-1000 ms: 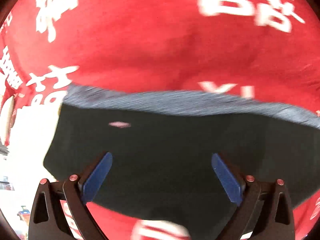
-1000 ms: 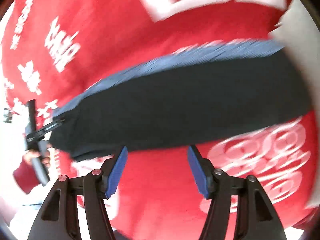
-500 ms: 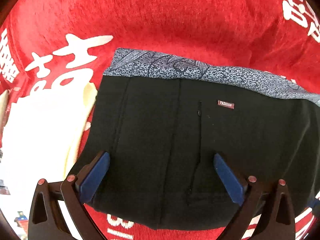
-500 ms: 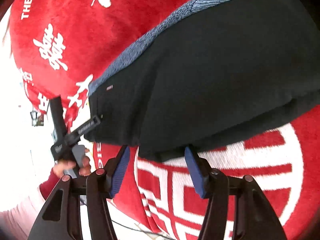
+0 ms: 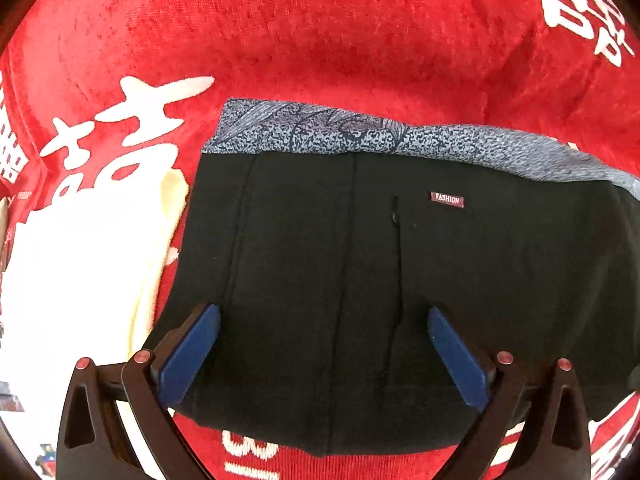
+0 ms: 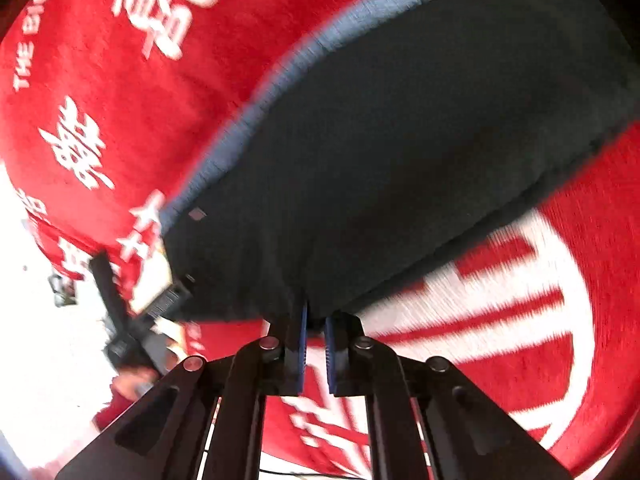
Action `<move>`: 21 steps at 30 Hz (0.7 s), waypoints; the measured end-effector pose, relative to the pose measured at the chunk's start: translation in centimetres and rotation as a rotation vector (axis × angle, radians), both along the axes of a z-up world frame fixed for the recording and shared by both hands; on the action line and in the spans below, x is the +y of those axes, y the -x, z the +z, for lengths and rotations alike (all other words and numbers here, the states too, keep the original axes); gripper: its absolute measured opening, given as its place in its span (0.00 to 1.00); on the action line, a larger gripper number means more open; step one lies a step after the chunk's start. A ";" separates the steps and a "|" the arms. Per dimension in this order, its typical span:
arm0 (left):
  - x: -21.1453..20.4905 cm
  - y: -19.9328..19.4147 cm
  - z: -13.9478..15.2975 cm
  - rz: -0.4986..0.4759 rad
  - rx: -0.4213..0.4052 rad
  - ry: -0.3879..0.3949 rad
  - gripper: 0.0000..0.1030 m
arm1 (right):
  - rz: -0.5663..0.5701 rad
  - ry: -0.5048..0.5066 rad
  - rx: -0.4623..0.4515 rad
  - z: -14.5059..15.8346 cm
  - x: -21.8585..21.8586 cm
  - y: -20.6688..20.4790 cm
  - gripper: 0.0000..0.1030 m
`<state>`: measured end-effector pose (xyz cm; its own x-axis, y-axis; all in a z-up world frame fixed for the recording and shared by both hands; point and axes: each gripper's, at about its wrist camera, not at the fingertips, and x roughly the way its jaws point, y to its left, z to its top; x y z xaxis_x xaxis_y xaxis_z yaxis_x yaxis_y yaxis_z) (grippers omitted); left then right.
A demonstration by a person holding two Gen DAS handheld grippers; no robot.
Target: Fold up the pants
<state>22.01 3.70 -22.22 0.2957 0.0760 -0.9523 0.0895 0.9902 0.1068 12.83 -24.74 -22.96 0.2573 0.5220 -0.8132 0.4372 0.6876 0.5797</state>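
Note:
The black pants [image 5: 328, 264] lie folded on a red blanket [image 5: 320, 40], with a blue-grey patterned waistband [image 5: 360, 136] at the far edge and a small FASHION label [image 5: 447, 199]. My left gripper [image 5: 324, 332] is open just above the pants' near part, its blue pads [image 5: 188, 356] spread wide. In the right wrist view the pants [image 6: 400, 152] fill the upper right. My right gripper [image 6: 315, 320] is shut on the pants' near edge. The left gripper [image 6: 120, 312] shows in that view at the pants' left corner.
The red blanket [image 6: 120, 60] has white printed characters and a large white pattern [image 6: 520, 280]. A cream cloth [image 5: 80, 264] lies left of the pants. A hand in a red sleeve [image 6: 124, 388] holds the left gripper. White floor lies beyond the blanket's left edge.
My right gripper has closed from open onto the pants' near edge. The left gripper stays open and has settled over the pants, which now look sharp instead of blurred.

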 end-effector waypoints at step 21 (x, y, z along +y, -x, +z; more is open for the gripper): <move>-19.4 2.1 0.0 -0.174 0.025 0.135 1.00 | 0.164 0.589 0.017 3.7 -14.5 -3.7 0.32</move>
<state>19.93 -15.71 -22.22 0.2697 -0.1031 -0.9574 0.2615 0.9647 -0.0303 16.54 -39.26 -19.26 0.1964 0.0149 -0.9804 0.3039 0.9497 0.0753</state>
